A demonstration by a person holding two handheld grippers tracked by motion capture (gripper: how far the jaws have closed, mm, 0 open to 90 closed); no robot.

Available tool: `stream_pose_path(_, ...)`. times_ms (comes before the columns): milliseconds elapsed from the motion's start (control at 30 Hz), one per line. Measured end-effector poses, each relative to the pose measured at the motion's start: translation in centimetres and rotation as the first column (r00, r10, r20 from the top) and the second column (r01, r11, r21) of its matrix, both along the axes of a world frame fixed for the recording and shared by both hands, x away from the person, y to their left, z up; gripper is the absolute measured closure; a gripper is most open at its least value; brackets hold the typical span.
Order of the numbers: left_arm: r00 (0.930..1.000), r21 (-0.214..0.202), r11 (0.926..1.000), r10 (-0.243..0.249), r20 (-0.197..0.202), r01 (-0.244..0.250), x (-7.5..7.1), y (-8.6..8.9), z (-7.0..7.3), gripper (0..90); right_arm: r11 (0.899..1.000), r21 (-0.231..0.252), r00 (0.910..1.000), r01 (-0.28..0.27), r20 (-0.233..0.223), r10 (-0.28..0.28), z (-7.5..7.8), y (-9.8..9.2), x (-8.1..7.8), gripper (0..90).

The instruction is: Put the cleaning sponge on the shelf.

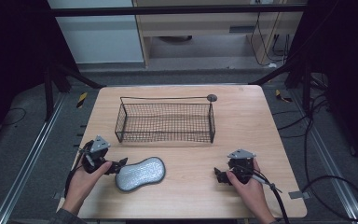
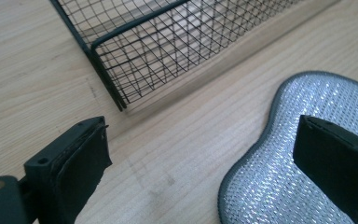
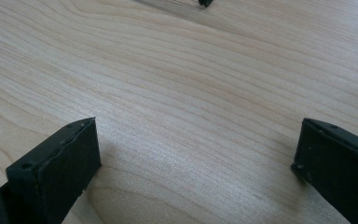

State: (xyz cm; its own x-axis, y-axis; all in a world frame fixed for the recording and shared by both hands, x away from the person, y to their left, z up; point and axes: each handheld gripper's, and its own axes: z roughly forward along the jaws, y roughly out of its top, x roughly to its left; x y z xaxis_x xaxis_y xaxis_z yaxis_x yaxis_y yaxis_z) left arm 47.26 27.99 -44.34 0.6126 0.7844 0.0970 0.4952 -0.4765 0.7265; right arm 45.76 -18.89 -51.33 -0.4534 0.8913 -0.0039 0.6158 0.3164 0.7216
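A silver, peanut-shaped scouring pad (image 1: 141,173) with a grey rim lies flat on the wooden table (image 1: 242,121), in front of a black wire basket (image 1: 166,122). My left gripper (image 1: 120,164) sits just left of the pad, low over the table, jaws wide apart. In the left gripper view the pad (image 2: 279,158) lies partly under the right-hand jaw, and nothing is pinched between the jaws. My right gripper (image 1: 220,175) rests at the front right of the table, open, with bare wood (image 3: 191,116) between its jaws.
The basket is empty and stands at the table's middle back; its near corner (image 2: 116,100) rises close ahead of my left gripper. A small dark disc (image 1: 211,97) lies by the basket's far right corner. Cables trail off the table's front right edge.
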Motion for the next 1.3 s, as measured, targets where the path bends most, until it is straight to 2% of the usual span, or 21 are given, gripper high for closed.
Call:
stream_pose_path(33, 0.9997, 0.041, 0.9989, -0.020, -0.012, 0.020, -0.1, -0.6, 0.2, 3.2, 1.000, 0.000, 1.0000, -0.003, 0.001, 0.003, 0.0, 0.0, 0.0, 0.4)
stream_pose_path(67, 0.9997, 0.041, 0.9989, -0.020, -0.012, 0.020, -0.1, -0.6, 0.2, 3.2, 1.000, 0.000, 1.0000, -0.003, 0.001, 0.003, 0.0, 0.0, 0.0, 0.4)
stream_pose_path(100, 0.9984, 0.062, 0.9969, -0.047, -0.030, 0.049, -0.2, -1.2, 0.6, 3.1, 1.000, -0.003, 1.0000, -0.007, 0.002, 0.007, 0.0, -0.1, 0.0, 0.4)
stream_pose_path(233, 0.9950, 0.089, 0.9927, -0.076, -0.065, 0.081, -0.3, -2.2, 1.2, 3.2, 1.000, -0.003, 1.0000, -0.008, 0.002, 0.008, 0.0, -0.1, -0.1, 0.4)
stream_pose_path(267, 0.9908, 0.085, 0.9910, -0.095, -0.096, 0.104, -0.2, -2.7, 1.4, 3.0, 1.000, -0.004, 1.0000, -0.009, 0.003, 0.009, 0.0, -0.1, 0.0, 0.4)
stream_pose_path(300, 0.9908, 0.085, 0.9910, -0.095, -0.096, 0.104, -0.2, -2.7, 1.4, 2.9, 1.000, -0.004, 1.0000, -0.009, 0.003, 0.009, 0.0, -0.1, 0.0, 0.4)
stream_pose_path(433, 0.9775, 0.165, 0.9713, -0.147, -0.152, 0.171, 0.4, -4.3, 1.4, 3.2, 1.000, -0.004, 0.9999, -0.011, 0.003, 0.011, 0.0, -0.1, 0.0, 0.4)
stream_pose_path(533, 0.9639, 0.217, 0.9495, -0.187, -0.190, 0.227, 0.7, -4.9, 1.5, 3.1, 1.000, -0.003, 0.9999, -0.010, 0.002, 0.010, 0.0, -0.1, -0.1, 0.4)
stream_pose_path(567, 0.9639, 0.217, 0.9495, -0.187, -0.190, 0.227, 0.7, -4.9, 1.5, 3.2, 1.000, -0.003, 0.9999, -0.010, 0.002, 0.010, 0.0, -0.1, -0.1, 0.4)
stream_pose_path(600, 0.9511, 0.240, 0.9344, -0.210, -0.227, 0.263, 0.9, -5.3, 1.5, 3.2, 1.000, -0.004, 0.9999, -0.011, 0.003, 0.011, 0.0, -0.1, 0.0, 0.4)
stream_pose_path(633, 0.9453, 0.250, 0.9272, -0.219, -0.242, 0.279, 0.9, -5.4, 1.5, 3.2, 1.000, -0.005, 0.9999, -0.011, 0.002, 0.011, 0.0, -0.1, 0.0, 0.4)
stream_pose_path(667, 0.9453, 0.250, 0.9272, -0.219, -0.242, 0.279, 0.9, -5.4, 1.5, 3.2, 1.000, -0.004, 0.9999, -0.010, 0.002, 0.010, 0.0, -0.1, -0.1, 0.4)
stream_pose_path(700, 0.9375, 0.275, 0.9125, -0.233, -0.258, 0.303, 0.8, -5.8, 1.6, 3.4, 1.000, -0.003, 1.0000, -0.009, 0.002, 0.009, 0.0, -0.1, -0.1, 0.4)
stream_pose_path(733, 0.9375, 0.275, 0.9125, -0.233, -0.258, 0.303, 0.8, -5.8, 1.6, 3.4, 1.000, -0.003, 1.0000, -0.009, 0.002, 0.009, 0.0, -0.1, -0.1, 0.4)
stream_pose_path(800, 0.9255, 0.280, 0.9014, -0.251, -0.284, 0.330, 0.8, -6.1, 1.7, 3.4, 1.000, -0.004, 0.9999, -0.011, 0.002, 0.011, 0.0, -0.1, 0.0, 0.4)
stream_pose_path(833, 0.9255, 0.280, 0.9014, -0.251, -0.284, 0.330, 0.8, -6.1, 1.7, 3.4, 1.000, -0.004, 0.9999, -0.011, 0.002, 0.011, 0.0, -0.1, 0.0, 0.4)
stream_pose_path(867, 0.9174, 0.286, 0.8914, -0.267, -0.295, 0.352, 0.8, -6.3, 1.7, 3.5, 1.000, -0.004, 0.9999, -0.014, 0.001, 0.014, 0.0, -0.1, 0.0, 0.4)
stream_pose_path(900, 0.9174, 0.286, 0.8914, -0.267, -0.295, 0.352, 0.8, -6.3, 1.7, 3.5, 1.000, -0.004, 0.9999, -0.014, 0.001, 0.014, 0.0, -0.1, 0.0, 0.4)
stream_pose_path(967, 0.9075, 0.300, 0.8780, -0.277, -0.316, 0.373, 1.0, -6.6, 1.6, 3.5, 1.000, -0.003, 0.9999, -0.015, 0.002, 0.015, 0.0, -0.1, 0.0, 0.4)
stream_pose_path(1133, 0.8798, 0.311, 0.8521, -0.300, -0.369, 0.421, 1.0, -7.5, 0.9, 4.1, 1.000, -0.002, 0.9999, -0.014, 0.001, 0.014, 0.0, -0.1, 0.0, 0.4)
stream_pose_path(1300, 0.8663, 0.315, 0.8384, -0.314, -0.388, 0.445, 1.2, -8.4, 0.4, 3.9, 1.000, -0.002, 0.9999, -0.014, 0.001, 0.014, 0.0, -0.1, 0.0, 0.4)
